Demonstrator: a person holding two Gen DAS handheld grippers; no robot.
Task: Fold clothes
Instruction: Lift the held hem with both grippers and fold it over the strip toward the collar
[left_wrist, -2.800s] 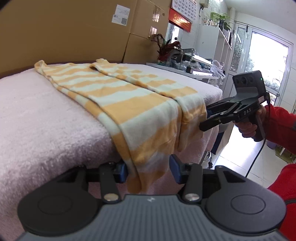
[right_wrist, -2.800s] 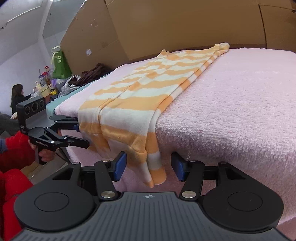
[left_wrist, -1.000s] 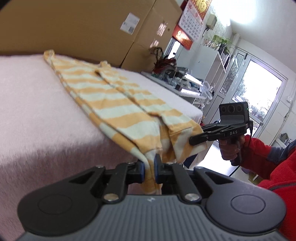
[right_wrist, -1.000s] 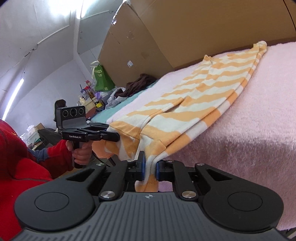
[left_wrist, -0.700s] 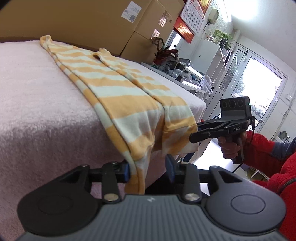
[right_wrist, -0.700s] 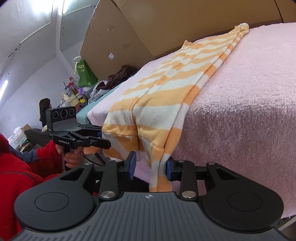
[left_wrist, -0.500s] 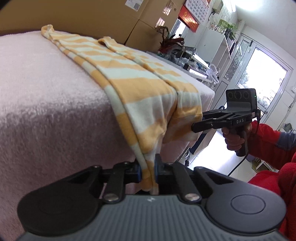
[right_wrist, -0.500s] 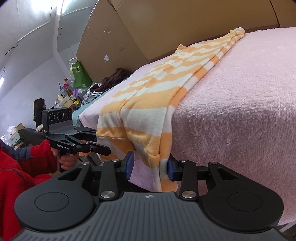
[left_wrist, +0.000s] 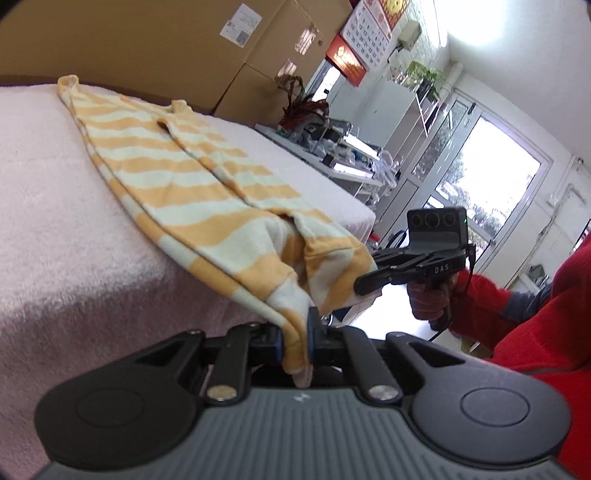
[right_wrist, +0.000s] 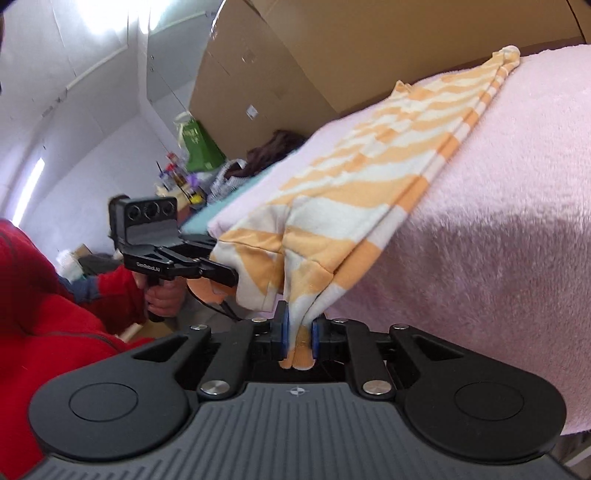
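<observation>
A: While the garment (left_wrist: 192, 177) lay lengthwise on the bed (left_wrist: 55, 206), which end did they hold?

B: Near hem. Left gripper (left_wrist: 295, 332) was clamped on one corner; right gripper (right_wrist: 297, 334) was closing on the other. Length ran straight away from both.

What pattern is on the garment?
Orange and pale cream stripes on the garment, clearest in the left wrist view.
</observation>
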